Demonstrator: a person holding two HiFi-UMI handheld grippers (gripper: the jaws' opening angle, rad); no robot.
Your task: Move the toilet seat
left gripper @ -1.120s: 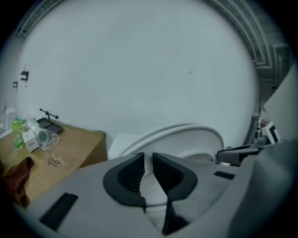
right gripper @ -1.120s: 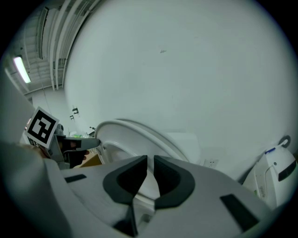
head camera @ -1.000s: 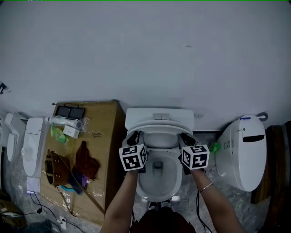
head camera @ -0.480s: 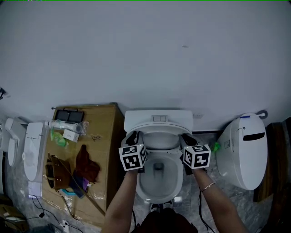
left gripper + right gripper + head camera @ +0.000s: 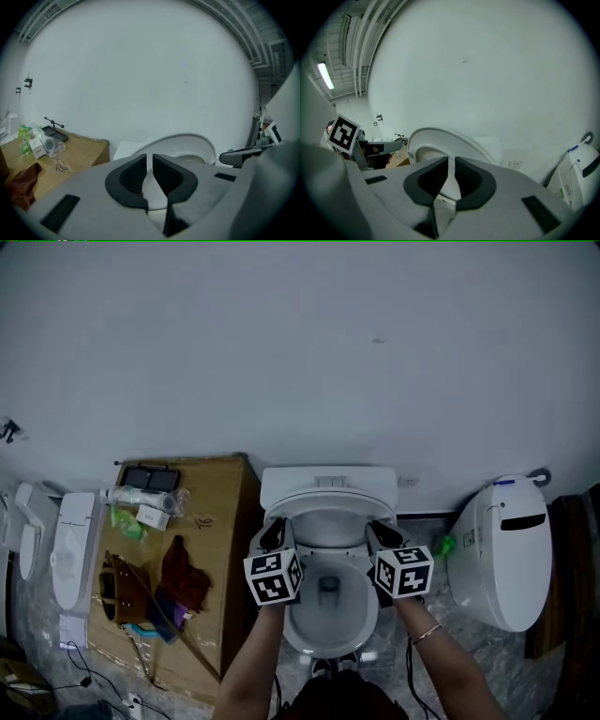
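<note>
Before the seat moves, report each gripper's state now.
Left gripper: fingers closing on the white plastic toilet seat between them.
Right gripper: shut on the same seat's rim.

Right gripper (image 5: 451,165) shell: smooth matte grey, dark rectangular slots set into the top.
Jaws: black, curved outer edges, ribbed inner faces.
Marker cube (image 5: 404,570): white faces, black square-code patterns.
Right wrist: thin bracelet (image 5: 427,632).
Forearms: no sleeves.

Glossy, smooth toilet seat (image 5: 454,140); matt brown cardboard box (image 5: 225,512).
</note>
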